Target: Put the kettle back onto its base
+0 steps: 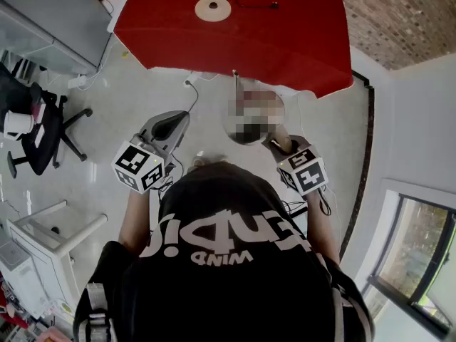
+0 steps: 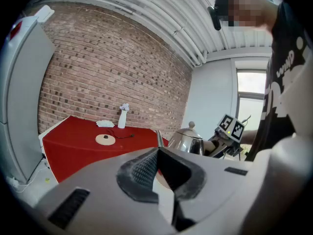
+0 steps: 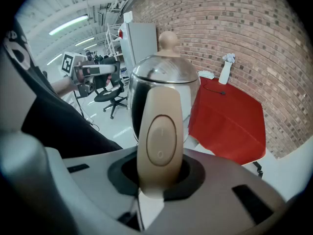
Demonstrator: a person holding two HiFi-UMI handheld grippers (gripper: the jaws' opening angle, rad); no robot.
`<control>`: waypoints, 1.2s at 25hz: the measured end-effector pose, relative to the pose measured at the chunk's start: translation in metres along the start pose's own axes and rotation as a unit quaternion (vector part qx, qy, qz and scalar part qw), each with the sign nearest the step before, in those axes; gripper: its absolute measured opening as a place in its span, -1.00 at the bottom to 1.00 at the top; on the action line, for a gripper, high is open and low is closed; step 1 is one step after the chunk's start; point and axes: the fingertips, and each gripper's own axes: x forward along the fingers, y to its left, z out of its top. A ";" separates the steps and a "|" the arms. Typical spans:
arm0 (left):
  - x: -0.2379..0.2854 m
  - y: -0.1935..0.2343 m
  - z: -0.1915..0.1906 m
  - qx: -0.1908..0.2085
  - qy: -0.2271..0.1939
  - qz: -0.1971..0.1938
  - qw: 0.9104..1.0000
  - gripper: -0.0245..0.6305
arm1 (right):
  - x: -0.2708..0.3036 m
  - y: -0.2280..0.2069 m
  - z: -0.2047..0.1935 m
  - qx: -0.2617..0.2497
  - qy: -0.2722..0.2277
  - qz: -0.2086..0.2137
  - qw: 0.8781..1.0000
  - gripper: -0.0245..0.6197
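Note:
The steel kettle with a beige knob and beige handle hangs in the air in front of me, off the red table. My right gripper is shut on that handle. In the left gripper view the kettle shows to the right, short of the table. The round beige base lies on the red table with a black cable beside it; the left gripper view also shows this base. My left gripper is held level at the left, shut with nothing in it.
A white vase and a white cloth stand at the table's back against the brick wall. A tall white cabinet is left of the table. An office chair and white desks are at the far left, a window to the right.

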 end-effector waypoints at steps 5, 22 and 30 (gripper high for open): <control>-0.003 0.000 -0.001 0.000 0.001 -0.001 1.000 -0.90 | -0.001 0.001 0.003 0.002 -0.003 -0.002 1.000 -0.72; -0.022 0.005 -0.005 -0.003 0.011 -0.012 1.000 -0.90 | -0.006 0.011 0.013 0.018 -0.013 -0.013 1.000 -0.71; -0.031 0.018 -0.009 0.000 0.013 -0.035 0.999 -0.90 | -0.004 0.023 0.020 0.029 -0.014 -0.033 0.999 -0.71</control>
